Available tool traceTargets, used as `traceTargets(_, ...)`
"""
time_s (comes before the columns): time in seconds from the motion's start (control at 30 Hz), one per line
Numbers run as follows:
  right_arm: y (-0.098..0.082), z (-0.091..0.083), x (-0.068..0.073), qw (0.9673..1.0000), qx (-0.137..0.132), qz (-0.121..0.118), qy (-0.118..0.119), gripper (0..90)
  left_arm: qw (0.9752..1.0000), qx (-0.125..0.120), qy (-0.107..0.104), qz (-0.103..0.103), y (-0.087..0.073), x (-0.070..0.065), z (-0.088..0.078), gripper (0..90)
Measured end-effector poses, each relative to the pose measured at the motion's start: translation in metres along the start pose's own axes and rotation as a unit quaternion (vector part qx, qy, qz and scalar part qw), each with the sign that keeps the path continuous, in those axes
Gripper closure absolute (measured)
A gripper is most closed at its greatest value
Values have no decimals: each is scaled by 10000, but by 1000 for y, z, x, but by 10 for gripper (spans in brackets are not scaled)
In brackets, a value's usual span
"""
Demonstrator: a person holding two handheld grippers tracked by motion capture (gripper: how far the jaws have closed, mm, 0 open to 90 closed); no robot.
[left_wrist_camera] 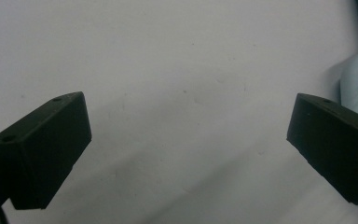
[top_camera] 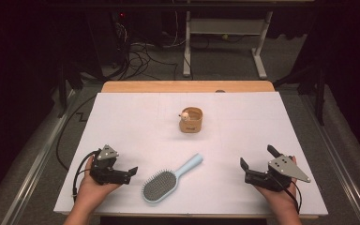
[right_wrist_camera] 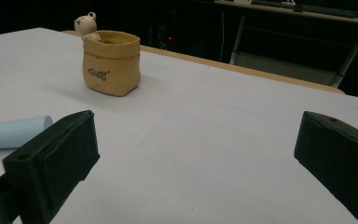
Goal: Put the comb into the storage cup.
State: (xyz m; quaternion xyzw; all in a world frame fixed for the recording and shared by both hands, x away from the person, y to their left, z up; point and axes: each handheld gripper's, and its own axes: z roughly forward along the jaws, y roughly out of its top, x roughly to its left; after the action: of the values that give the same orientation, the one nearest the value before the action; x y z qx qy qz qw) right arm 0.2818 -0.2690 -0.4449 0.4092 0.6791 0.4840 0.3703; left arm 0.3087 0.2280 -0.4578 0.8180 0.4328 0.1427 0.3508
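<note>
Light blue hairbrush (top_camera: pixel 165 181) flat on the counter (top_camera: pixel 122 122) (bristles up), between left hand-held gripper (top_camera: pixel 130 172) and right hand-held gripper (top_camera: pixel 258 157), both spread, empty.

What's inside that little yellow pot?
A small cream bear figure peeks over the rim of the yellow pot, at its left edge in the right gripper view. The pot's wall hides the bear's lower body and whatever lies deeper inside.
</note>
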Motion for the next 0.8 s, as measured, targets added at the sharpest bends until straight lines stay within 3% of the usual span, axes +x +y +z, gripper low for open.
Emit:
traceTargets(0.17,0,0,0,10000,11,-9,1,1,9999,102,122,4,0,-1,-1,20)
traceTargets(0.33,0,-1,-2,10000,-10,20,-8,1,9999,164,-23,4,1,-3,-1,1)
traceTargets(0.47,0,-1,-2,10000,-6,18,-16,1,9999,11,-65,98,5,-11,-8,5)
traceTargets(0.7,0,0,-2,10000,6,16,9,1,9989,-137,-390,225,10,-29,-14,0)
traceTargets(0.8,0,0,-2,10000,-4,21,5,2,9985,-198,-388,346,13,-35,-15,0)
